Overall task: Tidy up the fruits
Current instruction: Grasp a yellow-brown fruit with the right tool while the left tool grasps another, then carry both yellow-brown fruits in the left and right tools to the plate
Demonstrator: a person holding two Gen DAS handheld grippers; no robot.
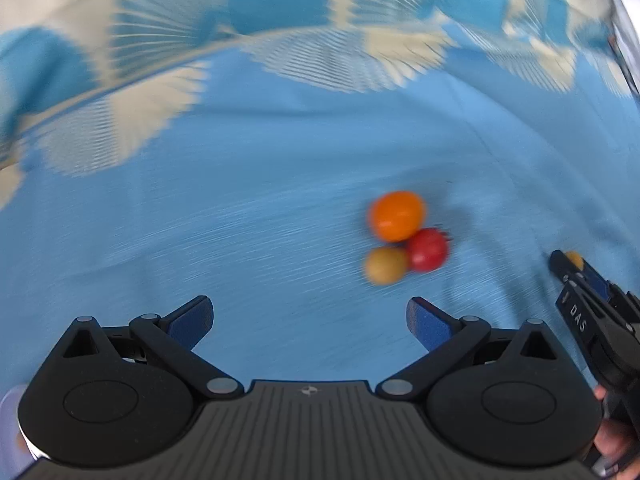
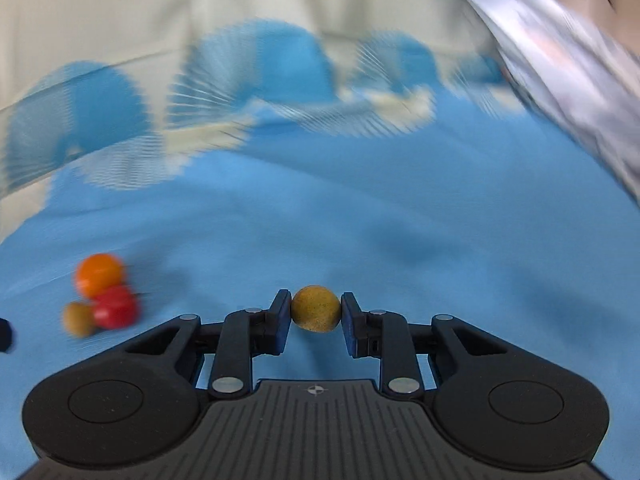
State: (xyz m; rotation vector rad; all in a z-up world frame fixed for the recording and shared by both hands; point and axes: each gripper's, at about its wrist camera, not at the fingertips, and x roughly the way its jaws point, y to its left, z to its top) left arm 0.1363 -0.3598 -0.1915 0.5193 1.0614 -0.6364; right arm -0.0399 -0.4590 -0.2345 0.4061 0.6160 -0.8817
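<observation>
While both views are smeared by motion blur, the layout reads clearly enough. At the far left, the left tongs (image 1: 310,322) stand wide apart with nothing between their blue pads, poised over bare blue cloth (image 1: 240,220); wide open cloth stretches ahead of them and off to their left, up to the cream fan-patterned border (image 1: 152,92) that curves across the top of the left wrist view. Further right, three fruits cluster together on the cloth, touching one another: an orange fruit (image 1: 397,215) farthest off, a red fruit (image 1: 428,250) just beside it, and a small yellow-brown fruit (image 1: 386,266) nearest the left tongs. Open cloth separates this cluster from the right tongs (image 2: 316,316), which are clamped on a second yellow-brown round fruit (image 2: 316,309), held squarely between the two pads. From the left wrist view that held fruit shows only as a small yellow patch at the tip of the right tongs. Ahead of the right tongs the blue cloth lies open as far as the patterned border. At the far right a pale, shiny edge (image 2: 560,68) slants down the frame, too blurred to identify. No container is visible in either view.
</observation>
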